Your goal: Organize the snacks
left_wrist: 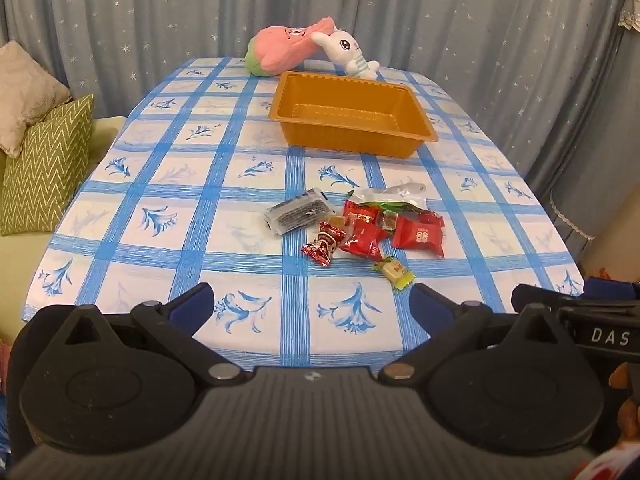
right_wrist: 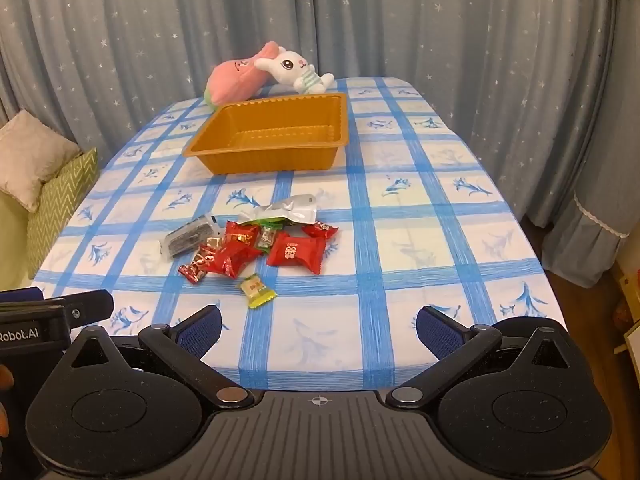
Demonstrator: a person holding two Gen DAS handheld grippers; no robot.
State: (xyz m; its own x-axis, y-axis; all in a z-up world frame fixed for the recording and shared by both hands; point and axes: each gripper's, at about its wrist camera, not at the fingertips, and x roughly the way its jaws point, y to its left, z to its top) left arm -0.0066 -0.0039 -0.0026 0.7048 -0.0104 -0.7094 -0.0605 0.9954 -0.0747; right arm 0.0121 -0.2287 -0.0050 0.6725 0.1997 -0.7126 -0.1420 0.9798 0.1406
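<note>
snack pile: a loose heap of wrapped sweets (right_wrist: 256,244) lies mid-table on the blue checked tablecloth (right_wrist: 420,240), near side of the orange tray (right_wrist: 272,136), apart from it.
handling: judged light, crinkly and slippery; foil wrappers give under pressure, contents small and hard or crumbly. best taken across the body or by a twisted end.
yellow-green candy (right_wrist: 256,289): lies alone, nearest the grippers; long axis runs near-right to far-left, crimped ends at both tips.
red pillow packet (right_wrist: 296,254): flat, long axis roughly left to right, at the right of the heap.
dark clear-wrapped bar (left_wrist: 298,216): at the left of the heap, long axis left-near to right-far.
silver pouch (right_wrist: 286,210): torn open, on the far side, mouth toward the heap.
left gripper (left_wrist: 310,304): jaws spread wide, nothing between them, near edge of table.
right gripper (right_wrist: 318,326): likewise released and empty.
beyond: pink plush (left_wrist: 280,50) and white rabbit plush (left_wrist: 348,50) behind the tray.
</note>
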